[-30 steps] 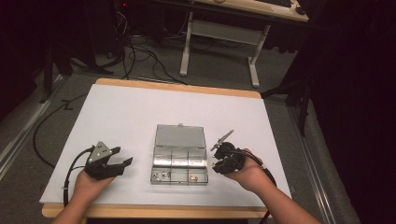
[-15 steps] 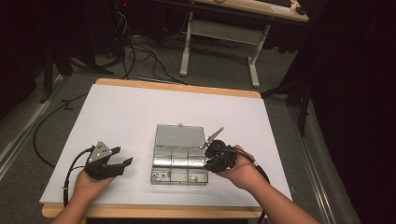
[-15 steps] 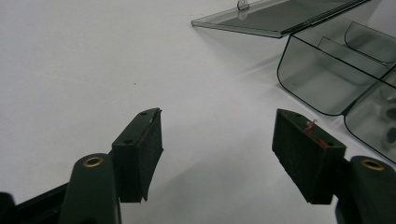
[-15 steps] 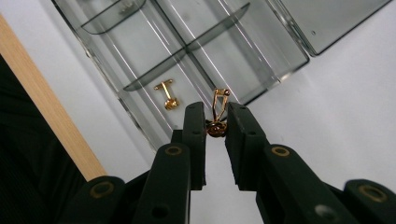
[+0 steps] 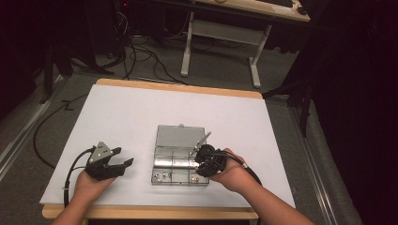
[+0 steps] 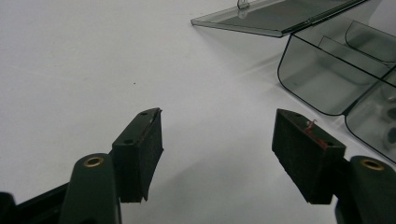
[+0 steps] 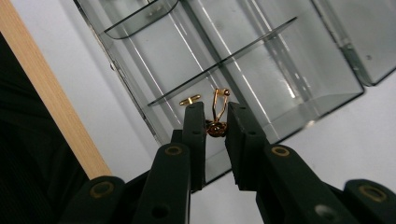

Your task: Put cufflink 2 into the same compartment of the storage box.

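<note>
The right claw [image 7: 215, 122] pinches a gold cufflink [image 7: 216, 116] over the near right compartment of the open clear box [image 5: 178, 159], where another gold piece [image 7: 189, 100] already lies. Letting go looks like what remains. The left claw [image 6: 217, 156] rests spread and empty on the counter [image 5: 141, 117].

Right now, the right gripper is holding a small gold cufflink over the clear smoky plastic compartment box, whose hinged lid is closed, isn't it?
Not quite: the hinged lid is open, lying back flat on the white table behind the clear smoky plastic compartment box, as the high view shows. The rest holds: the right gripper grips the small gold cufflink over the box.
</note>
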Available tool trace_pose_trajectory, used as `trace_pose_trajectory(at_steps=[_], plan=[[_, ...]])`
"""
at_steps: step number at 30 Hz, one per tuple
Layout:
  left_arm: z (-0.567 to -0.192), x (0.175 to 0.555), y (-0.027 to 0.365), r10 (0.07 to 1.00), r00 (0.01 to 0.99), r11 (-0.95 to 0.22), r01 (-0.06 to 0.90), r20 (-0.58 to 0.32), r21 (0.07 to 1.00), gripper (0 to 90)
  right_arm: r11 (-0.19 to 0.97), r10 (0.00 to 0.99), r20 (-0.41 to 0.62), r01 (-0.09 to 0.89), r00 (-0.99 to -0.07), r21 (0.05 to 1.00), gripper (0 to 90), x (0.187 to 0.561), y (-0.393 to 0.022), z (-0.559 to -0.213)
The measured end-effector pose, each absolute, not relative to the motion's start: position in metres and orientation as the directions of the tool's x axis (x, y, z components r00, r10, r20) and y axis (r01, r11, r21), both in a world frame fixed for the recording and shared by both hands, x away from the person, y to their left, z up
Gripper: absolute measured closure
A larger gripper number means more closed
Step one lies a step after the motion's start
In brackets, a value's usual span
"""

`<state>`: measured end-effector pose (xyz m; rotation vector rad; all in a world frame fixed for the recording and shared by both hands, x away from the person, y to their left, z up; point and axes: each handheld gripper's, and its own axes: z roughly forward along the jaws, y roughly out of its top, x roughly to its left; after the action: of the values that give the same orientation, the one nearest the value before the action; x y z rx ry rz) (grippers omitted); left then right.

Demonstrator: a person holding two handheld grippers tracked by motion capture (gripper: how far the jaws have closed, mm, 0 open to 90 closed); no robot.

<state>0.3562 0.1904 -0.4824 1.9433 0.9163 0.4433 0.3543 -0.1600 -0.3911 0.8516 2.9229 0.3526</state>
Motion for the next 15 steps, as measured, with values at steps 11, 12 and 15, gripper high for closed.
trace_pose_trajectory(at_steps=[11,12,15], plan=[[-0.482,0.356,0.191,0.751,0.658,-0.303,0.419,-0.057,0.856,34.1,0.822,0.542,0.013,0.533,-0.84,0.202,78.9,0.358,-0.157,-0.414],[-0.482,0.356,0.191,0.751,0.658,-0.302,0.421,-0.058,0.855,34.1,0.824,0.542,0.012,0.533,-0.841,0.193,78.9,0.359,-0.157,-0.415],[-0.482,0.356,0.191,0.753,0.655,-0.298,0.423,-0.062,0.855,34.1,0.82,0.544,0.023,0.538,-0.838,0.194,78.8,0.36,-0.156,-0.419]])
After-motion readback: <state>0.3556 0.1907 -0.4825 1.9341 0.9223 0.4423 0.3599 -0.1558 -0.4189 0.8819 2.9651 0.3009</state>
